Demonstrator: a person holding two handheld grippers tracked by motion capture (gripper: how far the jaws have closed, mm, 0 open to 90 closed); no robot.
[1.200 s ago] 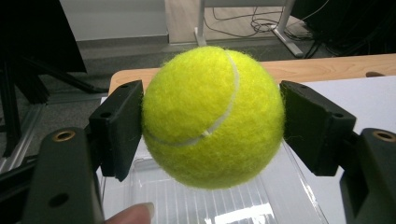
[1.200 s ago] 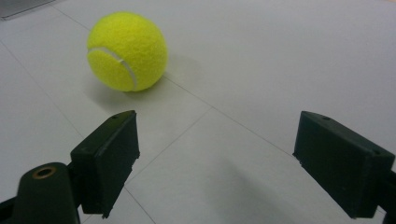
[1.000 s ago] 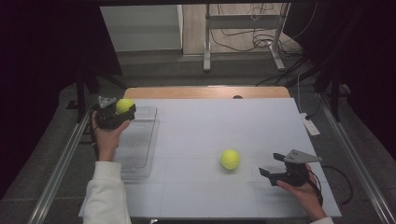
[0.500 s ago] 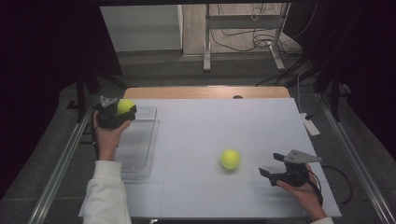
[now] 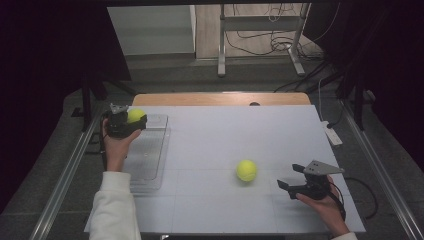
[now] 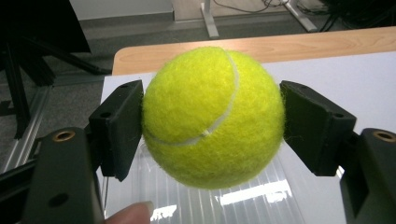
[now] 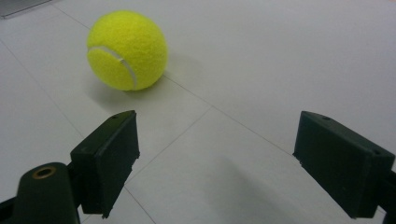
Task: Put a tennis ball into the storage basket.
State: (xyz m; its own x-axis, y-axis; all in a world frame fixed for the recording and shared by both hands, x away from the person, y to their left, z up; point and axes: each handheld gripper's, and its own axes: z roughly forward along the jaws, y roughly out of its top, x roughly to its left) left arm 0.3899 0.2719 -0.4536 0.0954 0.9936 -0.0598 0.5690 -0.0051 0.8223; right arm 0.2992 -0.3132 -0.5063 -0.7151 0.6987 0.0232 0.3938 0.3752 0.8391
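A yellow tennis ball (image 6: 212,116) sits clamped between the two black pads of my left gripper (image 6: 212,126). In the high view that gripper (image 5: 131,121) hangs above the far end of a clear plastic tray (image 5: 147,155) at the table's left, with the held ball (image 5: 135,115) in it. A second tennis ball (image 5: 246,170) lies on the white tabletop right of centre. My right gripper (image 5: 292,176) rests low near the front right, a short way right of that ball, jaws wide apart and empty. In the right gripper view the loose ball (image 7: 127,50) lies ahead and to the left of the jaws (image 7: 217,158).
The white table (image 5: 225,135) has a wooden strip along its far edge. A white remote-like object (image 5: 331,135) lies at the right edge. Metal rails (image 5: 65,175) run along both sides, and table legs and cables stand beyond on the floor.
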